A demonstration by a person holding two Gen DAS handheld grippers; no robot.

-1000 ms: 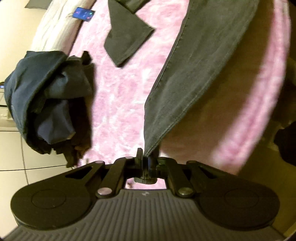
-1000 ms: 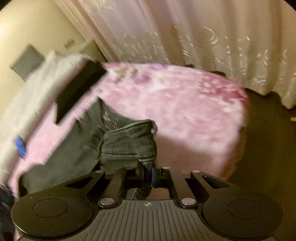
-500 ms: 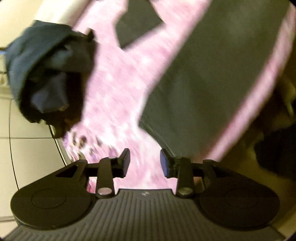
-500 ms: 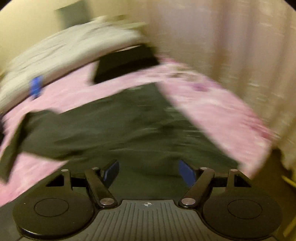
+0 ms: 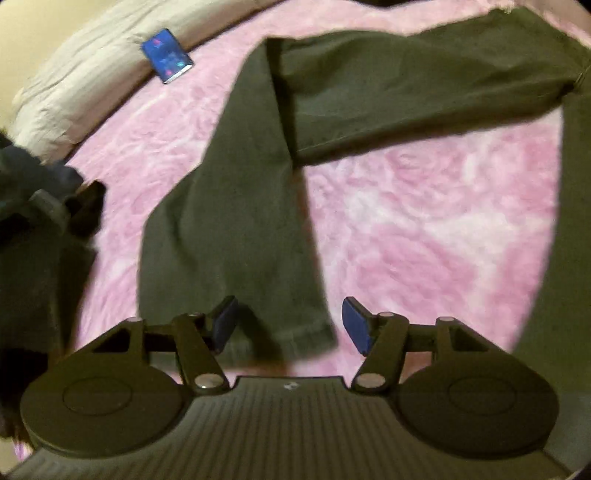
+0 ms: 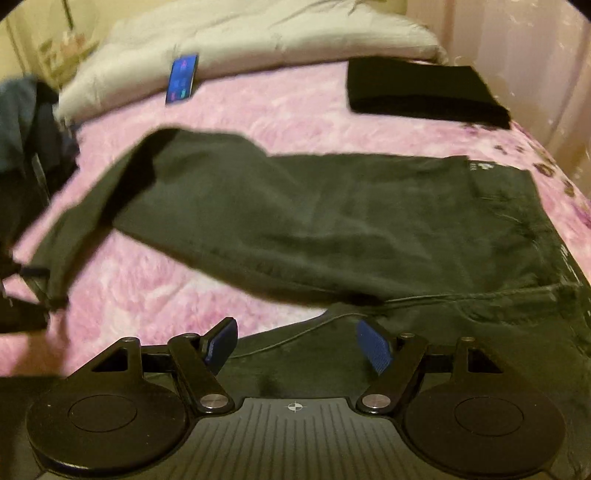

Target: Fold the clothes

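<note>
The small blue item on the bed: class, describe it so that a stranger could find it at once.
Start at the pink blanket covering the bed, then look to its far edge, where a pale bolster lies. The blue packet leans against that bolster. It is the only bright blue, printed thing among dark clothes.

The supporting surface is a bed covered by a fluffy pink mottled blanket (image 6: 295,107). A pair of dark olive-black trousers (image 6: 332,221) lies spread directly on it, one leg bent back on itself near the hem (image 5: 288,332). A folded black garment (image 6: 424,92) sits flat toward the far right corner. A small blue rectangular packet (image 6: 181,78) rests where the blanket meets a pale grey bolster-like quilt (image 6: 258,33). A heap of dark navy clothing (image 5: 37,206) occupies the left edge (contents indistinct).
</note>
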